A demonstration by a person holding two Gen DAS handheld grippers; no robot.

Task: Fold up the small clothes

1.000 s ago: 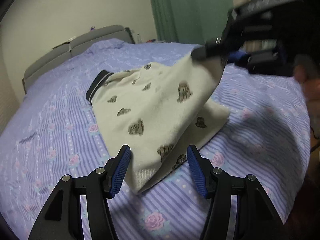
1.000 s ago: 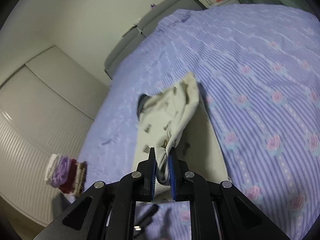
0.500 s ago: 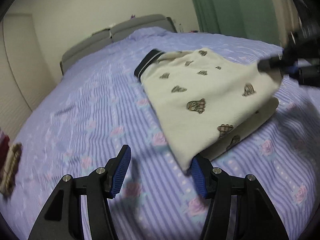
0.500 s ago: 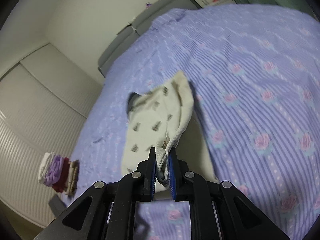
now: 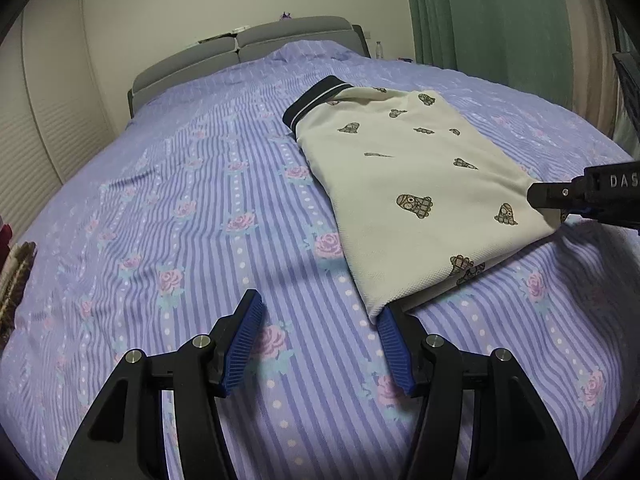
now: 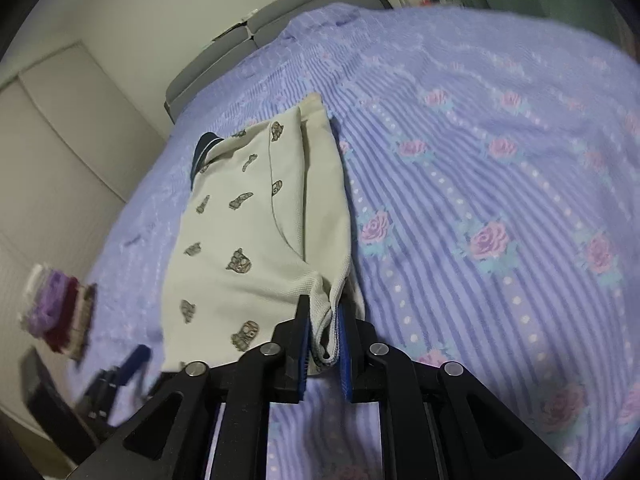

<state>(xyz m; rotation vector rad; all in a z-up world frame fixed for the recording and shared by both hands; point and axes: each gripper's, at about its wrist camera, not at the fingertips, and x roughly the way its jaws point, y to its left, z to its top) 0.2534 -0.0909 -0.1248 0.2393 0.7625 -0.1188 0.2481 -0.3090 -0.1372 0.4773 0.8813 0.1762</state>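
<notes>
A small cream shirt (image 5: 416, 184) with dark printed figures and a navy collar lies folded on the bed, also in the right wrist view (image 6: 256, 240). My left gripper (image 5: 320, 340) is open and empty just in front of the shirt's near corner, its right finger touching the fabric edge. My right gripper (image 6: 323, 344) has its jaws slightly apart around the shirt's hem corner, the fabric still between the pads. It shows at the right of the left wrist view (image 5: 560, 196), low at the shirt's right edge.
The bed has a purple striped sheet with roses (image 5: 180, 240) and a grey headboard (image 5: 248, 48). A stack of folded clothes (image 6: 56, 312) sits at the bed's left edge. Green curtains (image 5: 500, 16) hang at the right; a wardrobe stands left.
My right gripper has lowered the lifted shirt half down onto the bed, laying it flat, and its jaws have eased apart. My left gripper has swung left and back from the shirt.
</notes>
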